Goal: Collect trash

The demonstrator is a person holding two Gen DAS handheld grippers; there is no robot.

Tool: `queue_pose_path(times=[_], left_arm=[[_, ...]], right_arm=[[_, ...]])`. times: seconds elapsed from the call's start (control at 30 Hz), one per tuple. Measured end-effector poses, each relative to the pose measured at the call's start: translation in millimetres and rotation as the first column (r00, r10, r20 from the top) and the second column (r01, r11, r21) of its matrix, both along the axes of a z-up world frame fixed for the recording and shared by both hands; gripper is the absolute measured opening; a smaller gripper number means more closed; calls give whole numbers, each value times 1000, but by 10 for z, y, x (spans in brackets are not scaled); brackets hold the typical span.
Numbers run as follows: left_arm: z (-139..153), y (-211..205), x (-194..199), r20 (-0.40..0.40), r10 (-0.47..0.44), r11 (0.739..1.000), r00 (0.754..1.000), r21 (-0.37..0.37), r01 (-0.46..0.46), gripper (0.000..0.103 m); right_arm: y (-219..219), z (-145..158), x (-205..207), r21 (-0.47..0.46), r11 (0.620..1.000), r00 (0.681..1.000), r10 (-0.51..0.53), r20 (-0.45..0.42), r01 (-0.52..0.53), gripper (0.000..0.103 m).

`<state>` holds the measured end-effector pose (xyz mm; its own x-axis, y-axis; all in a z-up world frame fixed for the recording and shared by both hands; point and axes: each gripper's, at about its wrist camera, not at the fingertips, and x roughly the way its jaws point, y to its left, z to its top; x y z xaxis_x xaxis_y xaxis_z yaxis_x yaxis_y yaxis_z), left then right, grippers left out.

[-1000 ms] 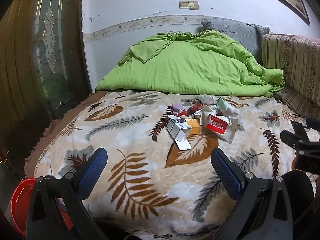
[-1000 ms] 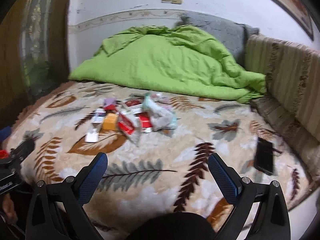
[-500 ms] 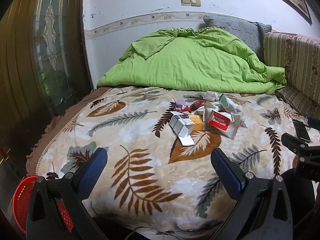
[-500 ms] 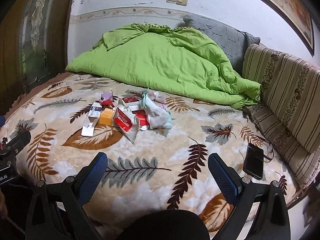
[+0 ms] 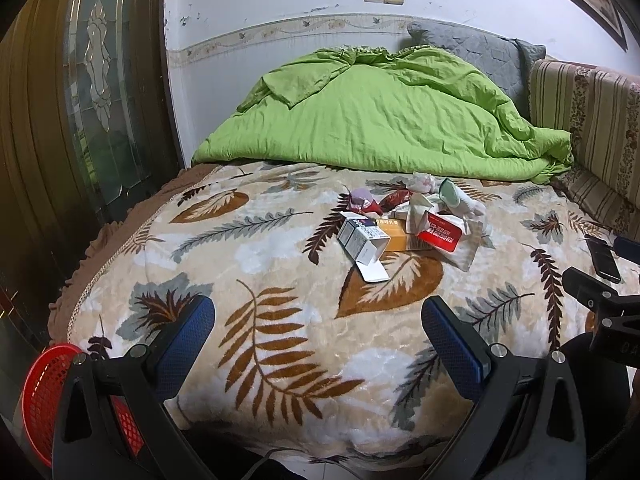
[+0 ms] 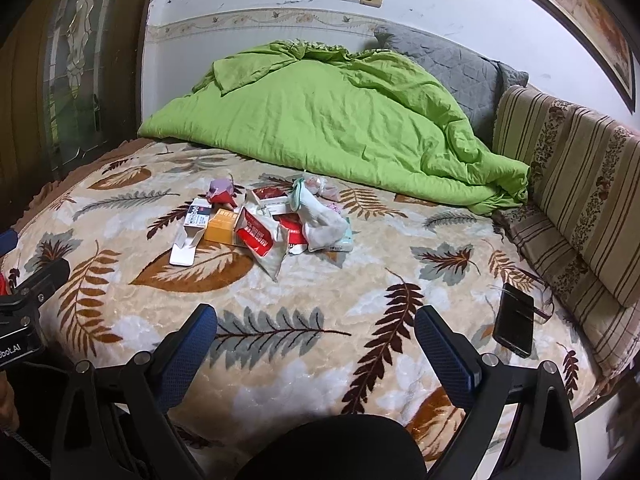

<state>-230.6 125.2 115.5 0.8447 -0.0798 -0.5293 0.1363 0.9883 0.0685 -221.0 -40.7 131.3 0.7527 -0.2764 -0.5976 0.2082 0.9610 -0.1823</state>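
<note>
Right now both grippers hang over the near edge of the bed (image 5: 132, 240), fingers spread wide and holding nothing. All the trash sits in one heap (image 5: 412, 220) near the middle of the leaf-patterned blanket, just short of the green duvet (image 5: 380, 120), and well apart from either tool. From the left gripper (image 5: 318, 328) the heap lies ahead and a little to the right; from the right gripper (image 6: 316, 332) it lies ahead and off to the left. Neither looks clearly nearer. Nearest the left gripper is the white carton (image 5: 362, 240), its long axis running back-left to front-right, open flap towards us. A red basket (image 5: 44, 392) stands low, left of the bed, beside the left gripper, likely where the trash goes. A black phone (image 6: 514, 330) lies far right of the heap.
</note>
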Motion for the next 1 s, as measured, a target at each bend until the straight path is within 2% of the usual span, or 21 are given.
queue_pose_path(times=[0.63, 0.83, 1.0], left_arm=[[-46, -4, 43, -22, -8, 1000, 1000, -7, 8, 103], [-83, 6, 99, -51, -21, 1000, 998, -12, 20, 103], [-86, 74, 393, -144, -50, 997, 988, -66, 41, 103]], right_arm=[[6, -76, 59, 20, 1000, 1000, 15, -25, -15, 98], [-3, -110, 76, 34, 999, 999, 26, -32, -25, 97], [-32, -156, 141, 92, 991, 994, 98, -38, -94, 82]])
